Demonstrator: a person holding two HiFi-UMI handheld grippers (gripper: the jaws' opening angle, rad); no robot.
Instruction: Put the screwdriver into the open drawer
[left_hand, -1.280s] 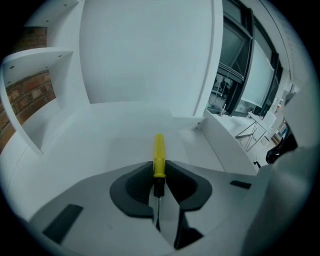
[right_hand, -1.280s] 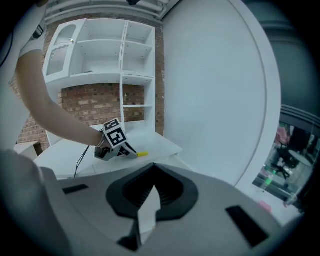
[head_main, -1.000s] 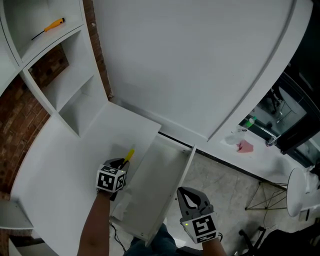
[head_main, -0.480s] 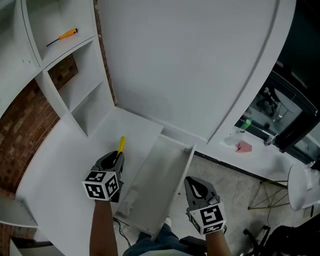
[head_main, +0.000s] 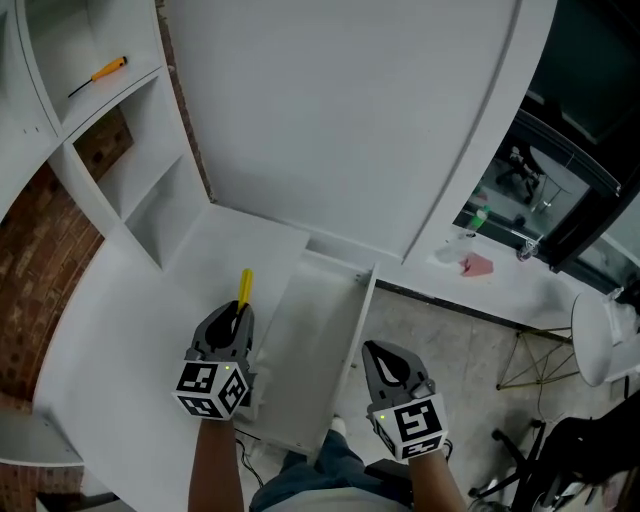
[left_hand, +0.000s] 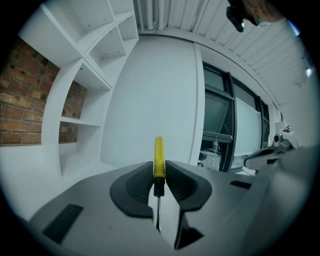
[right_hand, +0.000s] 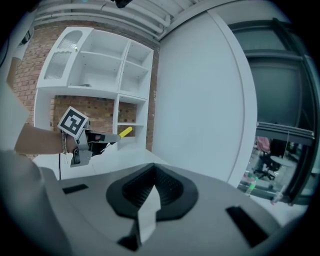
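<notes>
To the right of the left claw (head_main: 235, 318) the open drawer (head_main: 315, 350) lies just beside it, its inside bare, with only the drawer's near side edge between them. Ahead of this claw the worktop (head_main: 130, 320) runs bare up to the tall white panel (head_main: 330, 120), and up to the shelf unit (head_main: 125, 160) ahead and to the left. The screwdriver (head_main: 244, 287) juts forward past the claw's tips into that free stretch. The right claw (head_main: 385, 365) hangs over open floor (head_main: 440, 330); to its left stands the drawer's far side wall.
</notes>
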